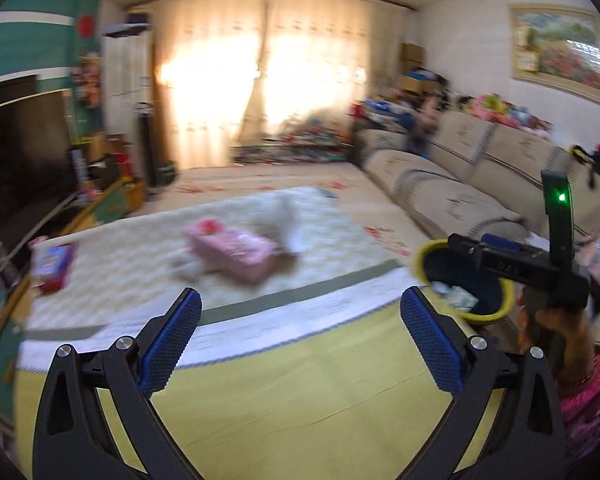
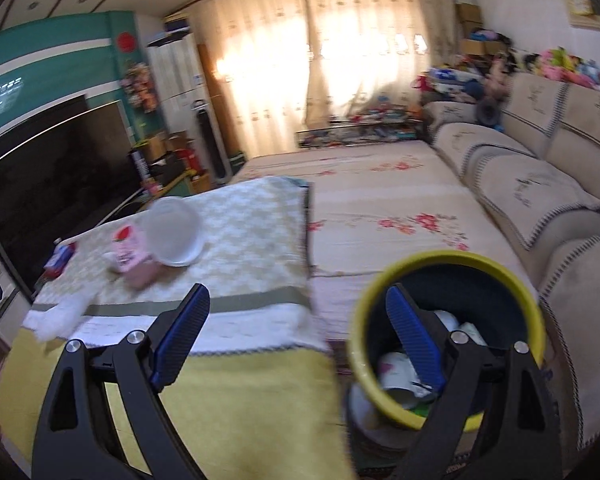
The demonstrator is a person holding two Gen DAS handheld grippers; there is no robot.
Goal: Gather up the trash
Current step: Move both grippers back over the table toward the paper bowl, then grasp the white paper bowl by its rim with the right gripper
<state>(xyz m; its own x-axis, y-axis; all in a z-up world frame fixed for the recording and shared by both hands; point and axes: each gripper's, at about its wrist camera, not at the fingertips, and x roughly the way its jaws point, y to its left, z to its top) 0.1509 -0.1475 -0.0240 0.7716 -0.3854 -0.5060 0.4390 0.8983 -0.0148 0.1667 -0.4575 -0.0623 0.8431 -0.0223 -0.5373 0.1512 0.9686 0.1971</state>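
A yellow-rimmed dark trash bin [image 2: 452,340] stands on the floor by the table's right end, with paper and wrappers inside; it also shows in the left wrist view [image 1: 460,284]. On the cloth-covered table [image 1: 260,380] lie a pink pack [image 1: 232,252], a white crumpled piece [image 1: 284,216] and a red-and-blue packet [image 1: 54,266]. In the right wrist view a clear plastic lid [image 2: 172,236] leans on the pink pack [image 2: 126,250], and white tissue [image 2: 66,314] lies nearby. My left gripper [image 1: 300,336] is open and empty over the table. My right gripper [image 2: 296,332] is open and empty, its right finger over the bin.
A beige sofa [image 2: 540,184] runs along the right. A floral rug [image 2: 380,208] covers the floor beyond the table. A dark TV [image 2: 48,184] stands at the left. Toys and boxes [image 2: 364,124] are piled under the curtains.
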